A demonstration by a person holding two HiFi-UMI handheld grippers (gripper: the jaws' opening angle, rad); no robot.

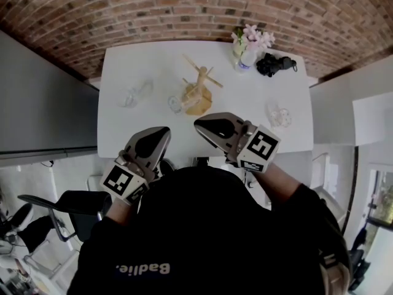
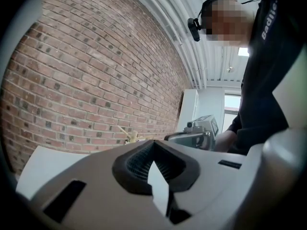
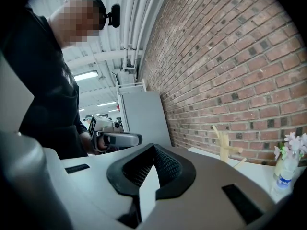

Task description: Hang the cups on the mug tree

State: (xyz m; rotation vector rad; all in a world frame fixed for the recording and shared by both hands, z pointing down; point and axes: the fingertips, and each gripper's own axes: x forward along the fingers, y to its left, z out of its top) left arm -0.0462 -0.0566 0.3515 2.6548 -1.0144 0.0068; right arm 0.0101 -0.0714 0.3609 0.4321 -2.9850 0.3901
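Observation:
A wooden mug tree stands mid-table on the white table; its top also shows over my jaws as the mug tree and the mug tree. Three clear glass cups rest on the table: one cup at the left, one cup by the tree's base, one cup at the right. My left gripper and right gripper hover over the table's near edge, both shut and empty, well short of the cups. The closed jaws show as the left gripper and the right gripper.
A vase of pink flowers and a black object sit at the table's far right corner. A brick wall runs behind the table. Grey cabinets flank both sides, and a black chair stands at my near left.

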